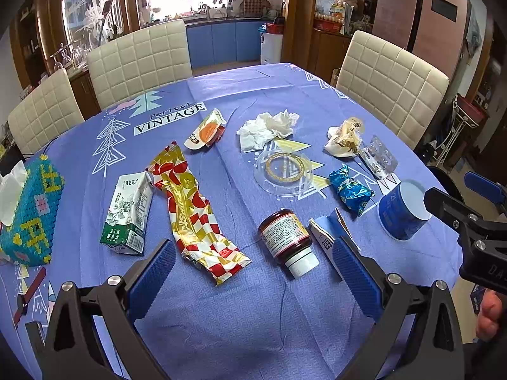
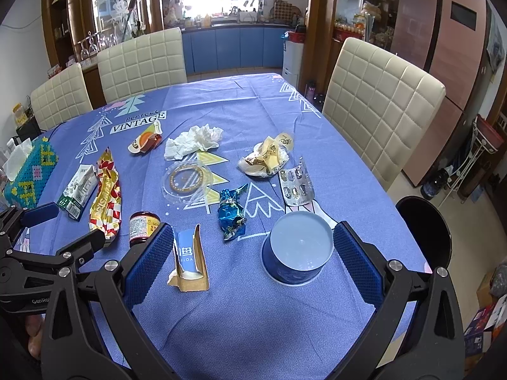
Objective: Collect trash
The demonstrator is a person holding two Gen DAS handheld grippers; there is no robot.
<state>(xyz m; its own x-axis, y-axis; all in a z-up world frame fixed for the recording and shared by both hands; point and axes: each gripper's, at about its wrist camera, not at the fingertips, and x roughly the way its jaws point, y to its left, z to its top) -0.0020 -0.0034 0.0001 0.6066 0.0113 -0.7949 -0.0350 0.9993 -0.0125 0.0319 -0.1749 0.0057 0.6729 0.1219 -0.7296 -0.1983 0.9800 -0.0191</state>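
Observation:
Trash lies spread on the blue tablecloth (image 1: pixel 253 316). In the left wrist view my left gripper (image 1: pixel 253 269) is open above the cloth, with a red-gold wrapper (image 1: pixel 196 212), a brown jar (image 1: pixel 286 239) on its side and a torn blue carton (image 1: pixel 329 237) just ahead. A milk carton (image 1: pixel 128 215) lies left. My right gripper (image 2: pixel 250 262) is open, with an upturned blue cup (image 2: pixel 298 255) and the torn carton (image 2: pixel 188 259) between its fingers' line. A blue foil wrapper (image 2: pixel 233 213), clear lid (image 2: pixel 187 182), blister pack (image 2: pixel 296 186), crumpled tissue (image 2: pixel 195 141) and yellow wrappers (image 2: pixel 266 158) lie beyond.
A beaded tissue box (image 1: pixel 30 218) stands at the table's left edge. Cream chairs (image 2: pixel 380 107) stand at the far and right sides. A black bin (image 2: pixel 424 231) stands on the floor by the table's right edge. The right gripper shows at the right of the left wrist view (image 1: pixel 469 221).

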